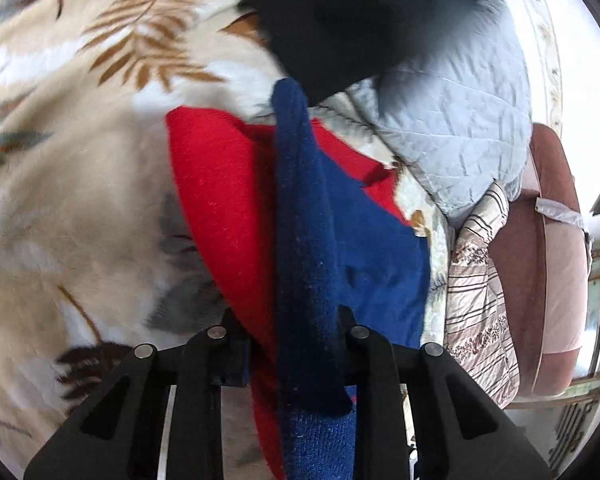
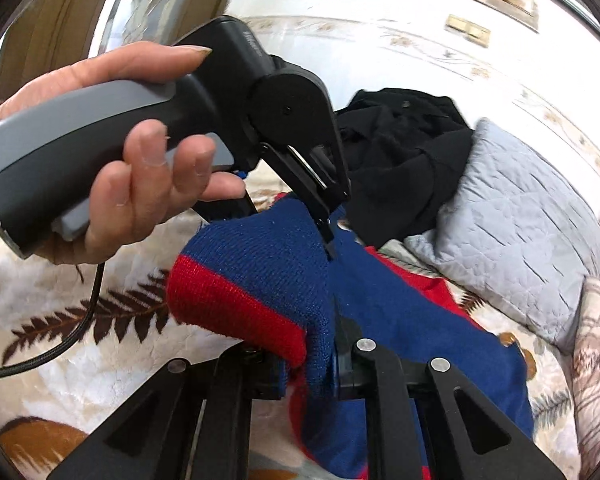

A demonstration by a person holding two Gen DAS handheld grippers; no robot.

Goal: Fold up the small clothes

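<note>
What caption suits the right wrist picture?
Two handheld grippers pinch a red and blue knit above a leaf-print blanket.

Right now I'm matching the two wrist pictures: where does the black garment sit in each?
Left wrist view: black garment at top centre, above the red-and-blue knit.
Right wrist view: black garment right of centre, behind the left hand-held gripper.
Shared landmark: the grey quilted pillow, on its right in both.

My bed wears a cream leaf-print blanket; on it lie the red-and-blue knit, a black garment farther off, a grey quilted pillow right.
</note>
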